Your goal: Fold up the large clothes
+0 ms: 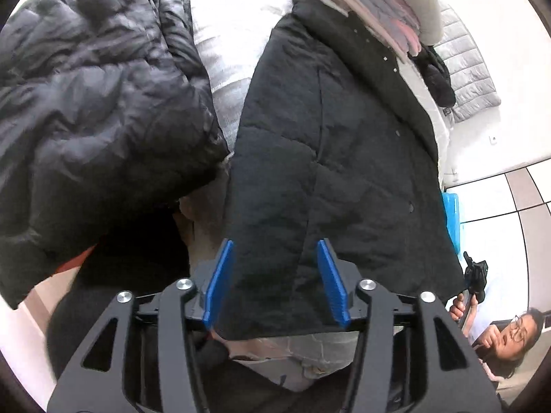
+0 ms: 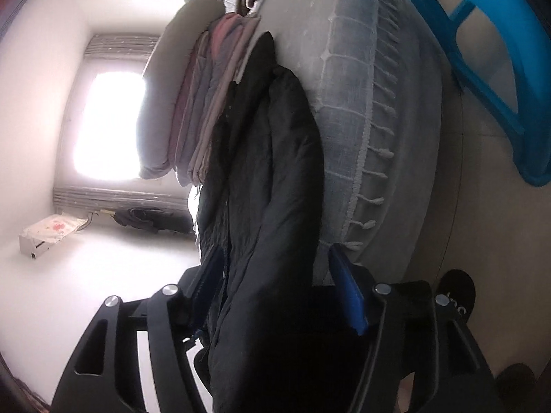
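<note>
So right now the black quilted coat point(image 1: 330, 158) is laid out lengthwise on the bed point(image 2: 347, 110), its hem end running between the fingers of both grippers. The left gripper point(image 1: 277, 284) has its blue fingers spread, with the coat's bottom edge sitting between them but the pads not pressing on it. Same on the right gripper point(image 2: 280, 287): fingers spread, a thick fold of the coat between them, nothing pinched as far as I can see. The risk I'd flag is that the coat hangs over the mattress edge on the right side, and with nothing gripping it the slippery fabric could slide off toward the floor and undo whatever fold is there. Also, there's a puffy dark jacket point(image 1: 96, 103) just beside the coat, over a white padded jacket point(image 1: 234, 44). If the left fingers close carelessly they could grab that one too, or drag it along. A stack of folded clothes point(image 2: 203, 110) sits at the far end, touching the collar area, so pushing the coat forward might topple it.
</note>
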`<state>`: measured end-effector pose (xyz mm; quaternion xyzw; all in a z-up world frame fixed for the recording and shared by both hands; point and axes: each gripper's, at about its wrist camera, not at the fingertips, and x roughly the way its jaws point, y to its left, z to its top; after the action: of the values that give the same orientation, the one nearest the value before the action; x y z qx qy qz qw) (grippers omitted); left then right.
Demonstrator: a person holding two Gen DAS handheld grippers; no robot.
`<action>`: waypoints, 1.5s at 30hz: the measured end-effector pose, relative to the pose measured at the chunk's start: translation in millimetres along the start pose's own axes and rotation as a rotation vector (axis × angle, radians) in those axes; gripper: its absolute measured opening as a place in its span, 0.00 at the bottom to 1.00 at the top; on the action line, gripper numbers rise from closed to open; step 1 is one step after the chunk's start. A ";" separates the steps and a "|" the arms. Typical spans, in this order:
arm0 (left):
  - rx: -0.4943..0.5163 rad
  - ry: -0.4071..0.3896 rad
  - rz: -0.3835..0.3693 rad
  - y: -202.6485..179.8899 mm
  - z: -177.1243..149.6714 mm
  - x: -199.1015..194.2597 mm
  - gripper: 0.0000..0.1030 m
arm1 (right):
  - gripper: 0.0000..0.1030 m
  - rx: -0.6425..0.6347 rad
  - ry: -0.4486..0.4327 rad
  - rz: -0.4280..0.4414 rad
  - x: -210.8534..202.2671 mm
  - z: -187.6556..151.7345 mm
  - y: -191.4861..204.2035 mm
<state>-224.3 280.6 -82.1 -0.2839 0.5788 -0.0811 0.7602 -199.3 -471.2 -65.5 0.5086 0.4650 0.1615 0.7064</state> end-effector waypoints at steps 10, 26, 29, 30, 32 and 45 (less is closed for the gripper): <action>-0.029 0.117 0.041 8.5 -2.2 60.9 0.52 | 0.12 -0.029 0.026 0.067 15.3 -10.6 12.0; -0.229 0.093 -0.279 60.0 -0.4 105.8 0.74 | 0.11 0.013 0.020 0.122 14.7 -12.2 -0.2; -0.159 0.068 -0.305 43.8 -5.7 101.7 0.42 | 0.10 0.007 0.005 0.125 14.0 -14.3 1.3; -0.136 0.066 -0.288 37.6 -8.3 98.4 0.21 | 0.09 0.006 -0.005 0.128 13.9 -15.2 2.1; -0.105 0.038 -0.275 31.6 -11.9 84.7 0.09 | 0.08 0.008 -0.037 0.153 13.0 -17.9 4.1; 0.134 -0.131 -0.273 -42.1 -19.1 -49.9 0.03 | 0.07 -0.064 -0.146 0.357 -29.0 -47.7 47.6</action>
<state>-249.1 261.9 -21.6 -0.3130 0.4774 -0.2033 0.7955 -241.7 -443.9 -12.3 0.5705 0.3096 0.2616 0.7143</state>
